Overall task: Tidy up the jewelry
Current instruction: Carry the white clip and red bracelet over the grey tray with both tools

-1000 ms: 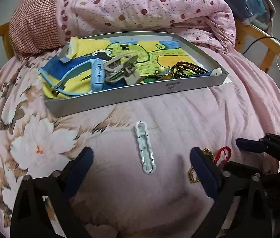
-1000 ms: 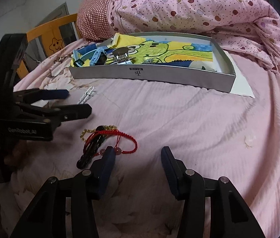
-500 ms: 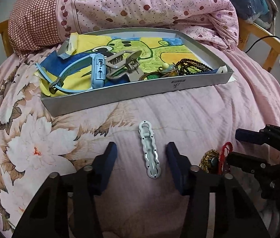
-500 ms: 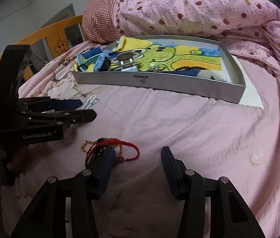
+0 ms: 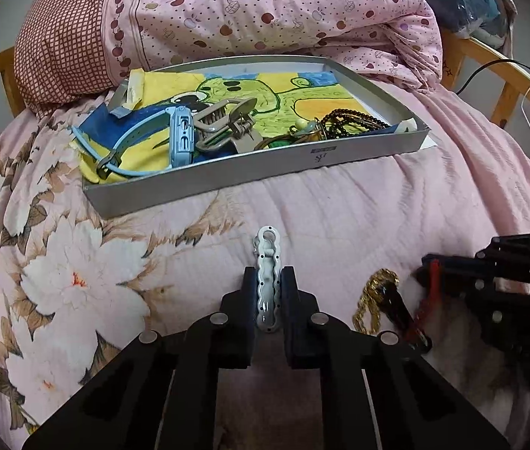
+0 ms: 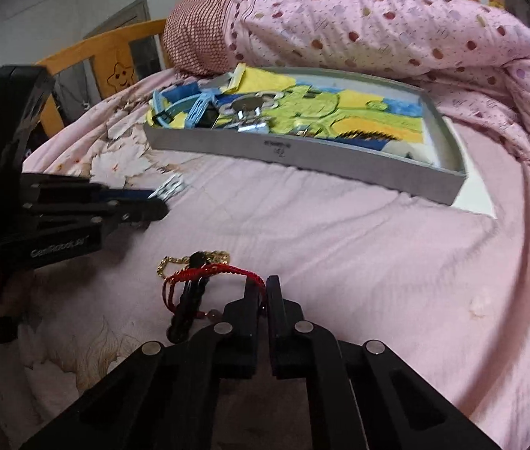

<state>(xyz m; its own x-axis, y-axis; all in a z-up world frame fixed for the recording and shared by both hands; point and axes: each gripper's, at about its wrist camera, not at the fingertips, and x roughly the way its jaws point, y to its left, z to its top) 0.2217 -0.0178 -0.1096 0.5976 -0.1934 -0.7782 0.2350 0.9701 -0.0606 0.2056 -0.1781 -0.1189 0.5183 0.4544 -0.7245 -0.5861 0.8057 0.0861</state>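
My left gripper is shut on a white wavy hair clip that lies on the pink bedspread. My right gripper is shut on a red string bracelet, which loops over a black hair clip and a gold chain. The same pile shows at the right of the left wrist view, with the gold chain beside the right gripper. A grey tray behind holds a blue watch, a grey claw clip and dark beads.
A rolled pink spotted quilt and a checked pillow lie behind the tray. Yellow wooden bed rails run along both sides. The left gripper with the white clip reaches in at the left of the right wrist view.
Both grippers have closed from open: the left onto the white hair clip, the right onto the red bracelet. Both moved forward toward their items.
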